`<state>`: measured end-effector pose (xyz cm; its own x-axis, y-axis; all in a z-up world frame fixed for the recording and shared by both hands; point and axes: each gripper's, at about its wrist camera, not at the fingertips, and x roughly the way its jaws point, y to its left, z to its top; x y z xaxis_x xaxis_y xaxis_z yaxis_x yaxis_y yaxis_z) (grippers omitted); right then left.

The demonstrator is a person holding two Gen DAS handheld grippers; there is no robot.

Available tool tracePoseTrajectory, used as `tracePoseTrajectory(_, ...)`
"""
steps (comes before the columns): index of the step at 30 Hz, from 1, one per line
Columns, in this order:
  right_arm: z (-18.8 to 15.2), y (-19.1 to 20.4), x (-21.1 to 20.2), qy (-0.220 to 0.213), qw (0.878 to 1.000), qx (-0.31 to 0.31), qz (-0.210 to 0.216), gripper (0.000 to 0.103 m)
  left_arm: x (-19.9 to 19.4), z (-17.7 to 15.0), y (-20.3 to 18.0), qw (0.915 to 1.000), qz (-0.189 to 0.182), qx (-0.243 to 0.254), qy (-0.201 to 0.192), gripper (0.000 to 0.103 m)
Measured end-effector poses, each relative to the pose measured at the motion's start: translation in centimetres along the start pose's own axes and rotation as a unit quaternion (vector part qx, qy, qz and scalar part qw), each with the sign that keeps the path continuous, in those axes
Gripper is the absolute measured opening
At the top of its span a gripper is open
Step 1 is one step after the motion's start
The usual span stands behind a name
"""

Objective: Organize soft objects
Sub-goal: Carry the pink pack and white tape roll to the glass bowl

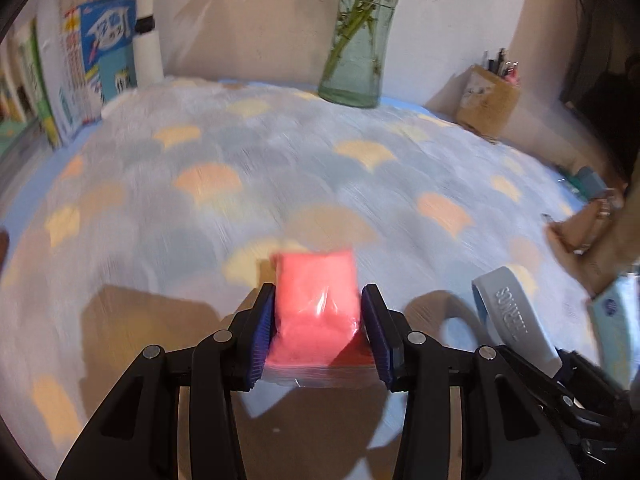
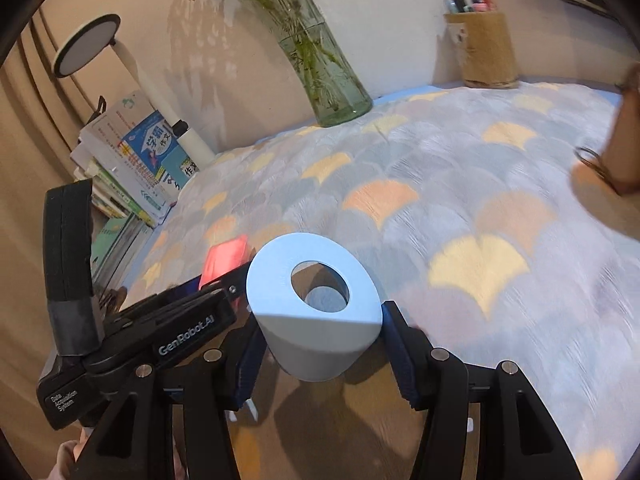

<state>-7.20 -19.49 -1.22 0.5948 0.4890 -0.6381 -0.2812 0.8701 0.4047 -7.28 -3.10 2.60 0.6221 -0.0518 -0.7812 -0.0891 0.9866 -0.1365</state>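
Note:
My left gripper [image 1: 318, 312] is shut on a pink soft bag in clear plastic [image 1: 316, 304], held above the patterned cloth; the bag also shows in the right wrist view [image 2: 224, 258]. My right gripper [image 2: 322, 344] is shut on a pale blue ring-shaped band [image 2: 316, 300], squeezed between its blue pads [image 2: 400, 360]. The band also shows in the left wrist view [image 1: 516, 316], to the right of the left gripper. The left gripper's body [image 2: 132, 340] sits close on the right gripper's left.
A table under a leaf-patterned cloth [image 2: 480, 200] carries a glass vase with stems [image 2: 328, 76], a pen holder [image 2: 486, 48], stacked books [image 2: 132, 164] and a white lamp [image 2: 120, 60]. A brown object [image 2: 624, 140] stands at the right edge.

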Motion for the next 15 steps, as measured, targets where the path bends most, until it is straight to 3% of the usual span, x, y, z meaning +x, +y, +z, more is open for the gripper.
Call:
tracePoseTrajectory(4, -2.0, -1.1, -4.4, -0.016, 1.000, 0.009, 0.024, 0.055, -1.6, -1.8, -2.0, 0.9976, -0.055, -0.029, 0.032, 0.040)
tracePoseTrajectory(10, -3.6, -4.3, -11.5, -0.028, 0.999, 0.013, -0.008, 0.055, -4.2, -3.2, -9.2, 0.9944, -0.092, 0.003, 0.051, 0.040)
tracePoseTrajectory(15, -2.6, -6.6, -18.0, -0.063, 0.997, -0.008, -0.046, 0.055, -5.7, -3.7, -15.8, 0.9900, -0.122, 0.039, 0.059, 0.040)
